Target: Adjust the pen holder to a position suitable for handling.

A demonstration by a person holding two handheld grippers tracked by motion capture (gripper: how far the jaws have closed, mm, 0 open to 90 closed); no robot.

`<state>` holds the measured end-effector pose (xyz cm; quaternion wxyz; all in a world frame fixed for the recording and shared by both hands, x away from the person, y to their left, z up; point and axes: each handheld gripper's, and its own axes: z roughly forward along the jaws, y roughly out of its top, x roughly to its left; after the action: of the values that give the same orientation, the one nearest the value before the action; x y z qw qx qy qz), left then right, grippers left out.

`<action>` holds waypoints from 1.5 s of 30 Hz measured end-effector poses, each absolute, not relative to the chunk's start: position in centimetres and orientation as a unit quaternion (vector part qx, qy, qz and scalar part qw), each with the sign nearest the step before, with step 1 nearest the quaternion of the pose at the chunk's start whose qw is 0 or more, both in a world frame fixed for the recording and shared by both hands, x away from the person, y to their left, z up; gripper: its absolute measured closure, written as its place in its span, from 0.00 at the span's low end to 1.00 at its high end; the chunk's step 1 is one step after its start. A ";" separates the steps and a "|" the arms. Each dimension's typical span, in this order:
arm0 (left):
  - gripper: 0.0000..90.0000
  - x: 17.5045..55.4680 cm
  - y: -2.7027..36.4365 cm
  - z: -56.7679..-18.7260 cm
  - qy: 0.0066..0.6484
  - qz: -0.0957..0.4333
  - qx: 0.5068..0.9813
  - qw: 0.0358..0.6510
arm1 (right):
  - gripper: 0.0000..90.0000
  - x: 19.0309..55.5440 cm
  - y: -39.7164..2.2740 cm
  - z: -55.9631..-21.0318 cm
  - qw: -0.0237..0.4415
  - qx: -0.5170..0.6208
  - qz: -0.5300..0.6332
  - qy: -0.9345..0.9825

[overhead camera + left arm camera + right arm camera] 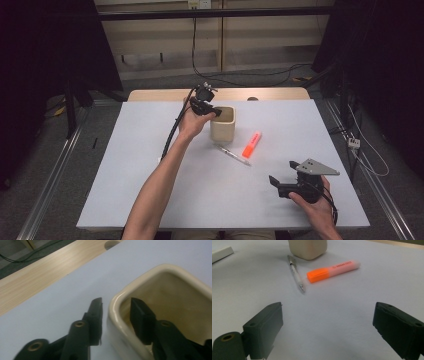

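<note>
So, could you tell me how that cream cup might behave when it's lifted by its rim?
The cream cup looks glazed and thick-walled, so probably heavy, rigid and somewhat slippery. The left gripper straddles one wall with a visible gap, so a one-sided lift may tilt it. Likely chips if dropped.

I see a cream ceramic cup (160,285) with a thick, glossy glazed rim that catches the light, its inner wall duller. My left tongs (116,312) are matt black plastic with brass-coloured rivets; the right tongs (327,332) have the same dull black finish. The bench (150,165) has a smooth, matt pale-grey top with a strip of light wood grain at its far edge. The orange highlighter (333,271) is smooth plastic; the pen (295,273) has a clear plastic barrel with metal-looking ends.
</note>
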<state>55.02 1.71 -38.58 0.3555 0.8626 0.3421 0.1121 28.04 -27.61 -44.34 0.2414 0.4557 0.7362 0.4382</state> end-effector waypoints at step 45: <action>0.06 47.4 10.9 -35.6 0.348 0.155 0.814 0.439 | 0.10 28.1 -27.1 -44.3 0.245 0.454 0.432 0.740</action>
<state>47.40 10.93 -35.62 0.4387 0.8138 0.3483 0.1548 28.06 -27.09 -44.30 0.2447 0.4539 0.7401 0.4316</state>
